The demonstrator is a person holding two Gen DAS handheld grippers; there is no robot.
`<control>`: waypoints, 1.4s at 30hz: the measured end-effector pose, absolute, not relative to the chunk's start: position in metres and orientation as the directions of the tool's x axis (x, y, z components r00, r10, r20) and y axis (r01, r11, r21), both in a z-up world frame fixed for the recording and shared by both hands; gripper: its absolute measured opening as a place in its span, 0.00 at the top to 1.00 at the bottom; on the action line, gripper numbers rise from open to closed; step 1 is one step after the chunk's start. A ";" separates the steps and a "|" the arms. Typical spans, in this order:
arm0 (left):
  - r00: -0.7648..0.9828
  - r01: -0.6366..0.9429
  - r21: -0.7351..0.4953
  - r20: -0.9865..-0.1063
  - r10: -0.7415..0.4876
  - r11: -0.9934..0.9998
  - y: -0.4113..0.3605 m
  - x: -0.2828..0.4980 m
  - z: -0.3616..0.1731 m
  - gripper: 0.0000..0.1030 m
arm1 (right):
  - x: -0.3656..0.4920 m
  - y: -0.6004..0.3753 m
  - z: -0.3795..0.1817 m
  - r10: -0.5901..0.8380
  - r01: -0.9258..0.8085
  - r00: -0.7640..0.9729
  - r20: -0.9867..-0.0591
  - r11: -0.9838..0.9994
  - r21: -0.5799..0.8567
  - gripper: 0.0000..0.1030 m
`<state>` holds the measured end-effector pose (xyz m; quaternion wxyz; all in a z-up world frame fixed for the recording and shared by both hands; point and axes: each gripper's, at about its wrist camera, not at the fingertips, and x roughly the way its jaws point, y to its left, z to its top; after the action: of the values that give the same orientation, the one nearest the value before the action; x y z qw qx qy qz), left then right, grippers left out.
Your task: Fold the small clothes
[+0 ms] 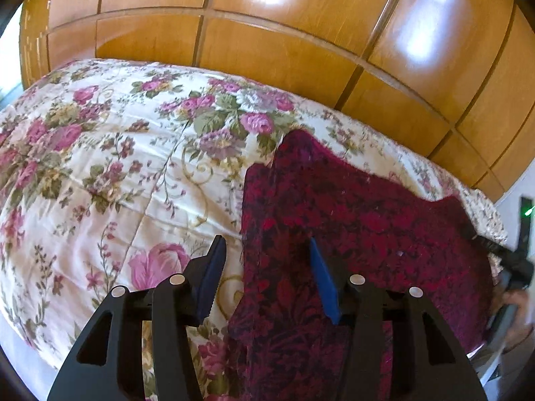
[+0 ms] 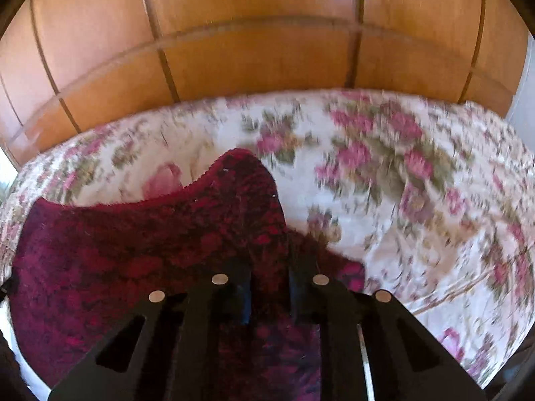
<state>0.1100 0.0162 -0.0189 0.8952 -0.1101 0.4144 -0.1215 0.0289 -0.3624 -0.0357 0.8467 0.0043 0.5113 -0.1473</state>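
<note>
A dark red garment (image 1: 351,220) with a black floral pattern lies spread on the flowered bedspread (image 1: 100,167). My left gripper (image 1: 267,274) hovers over its left edge, open. One blue pad (image 1: 214,267) is above the bedspread and the other is above the red cloth, neither pressing. In the blurred right wrist view the garment (image 2: 133,250) fills the lower left. My right gripper (image 2: 271,287) has its fingers close together, with a bunch of the red cloth pinched between them at the garment's right edge. The fingertips are buried in the fabric.
Glossy wooden wardrobe doors (image 1: 267,33) stand right behind the bed. The flowered bedspread (image 2: 418,200) stretches to the right of the garment. At the left wrist view's right edge a hand (image 1: 516,304) holds the other gripper's dark body.
</note>
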 end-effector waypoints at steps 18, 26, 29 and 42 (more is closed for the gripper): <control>0.615 0.198 -0.193 -0.739 -0.275 0.961 -0.010 0.142 -0.033 0.88 | 0.030 -0.391 -0.046 -0.206 0.334 0.431 -0.879 0.941 -0.057 0.69; 0.662 0.115 -0.215 -0.711 -0.236 0.970 0.001 0.129 -0.021 0.61 | 0.014 -0.393 -0.031 -0.101 0.312 0.467 -0.879 0.948 0.057 0.34; 0.707 0.112 -0.182 -0.676 -0.207 0.977 -0.001 0.115 -0.008 0.61 | 0.001 -0.393 -0.026 -0.062 0.296 0.467 -0.882 0.951 0.090 0.25; 0.575 0.483 -0.219 -0.651 -0.495 0.848 -0.101 0.066 -0.003 0.61 | -0.080 -0.424 -0.040 0.172 0.375 0.473 -0.864 0.848 0.374 0.11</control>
<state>0.0660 -0.1007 -0.0028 0.8875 -0.0085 0.3692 -0.2756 -0.0798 -0.4238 -0.0402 0.8152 0.2682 0.5096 -0.0624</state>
